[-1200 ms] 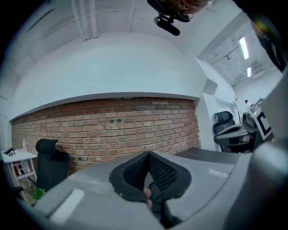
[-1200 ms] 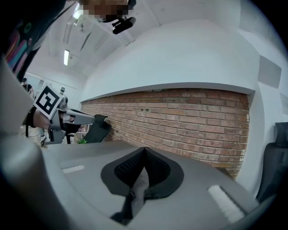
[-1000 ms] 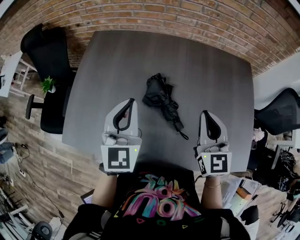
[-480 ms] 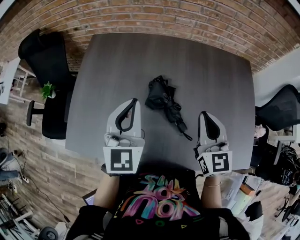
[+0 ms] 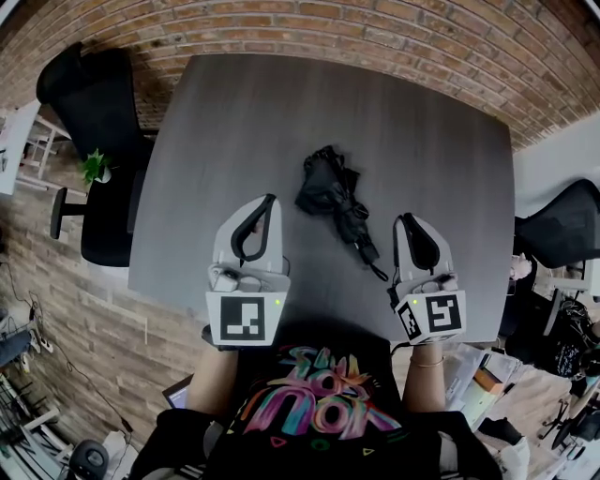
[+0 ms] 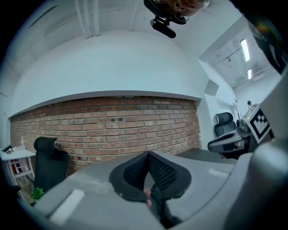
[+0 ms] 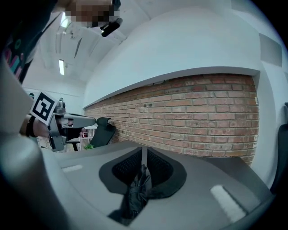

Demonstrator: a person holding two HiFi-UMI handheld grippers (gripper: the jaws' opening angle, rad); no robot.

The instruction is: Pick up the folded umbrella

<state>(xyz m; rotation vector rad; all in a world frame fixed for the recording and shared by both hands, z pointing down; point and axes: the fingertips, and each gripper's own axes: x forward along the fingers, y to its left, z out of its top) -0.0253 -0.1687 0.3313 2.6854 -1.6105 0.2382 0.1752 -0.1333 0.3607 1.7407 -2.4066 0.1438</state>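
Note:
The folded black umbrella (image 5: 330, 190) lies crumpled on the middle of the grey table (image 5: 281, 112), its strap end (image 5: 375, 270) trailing toward me. My left gripper (image 5: 269, 201) hovers just left of it, its tips together and nothing held. My right gripper (image 5: 406, 220) hovers just right of the strap end. Its jaws have just been opening to a narrow slit, and nothing is pressed between the pads. In the right gripper view the umbrella (image 7: 135, 193) shows low through the slit of the right gripper (image 7: 144, 155). The left gripper (image 6: 147, 157) looks toward the brick wall.
A black office chair (image 5: 94, 122) and a small green plant (image 5: 94, 169) stand off the table's left side. Another black chair (image 5: 562, 225) is at the right. A brick wall (image 5: 375, 28) runs behind the far edge. The table's near edge lies under the grippers.
My right gripper has edged slightly toward the umbrella's strap end and rolled a little. The left gripper and the umbrella have stayed put.

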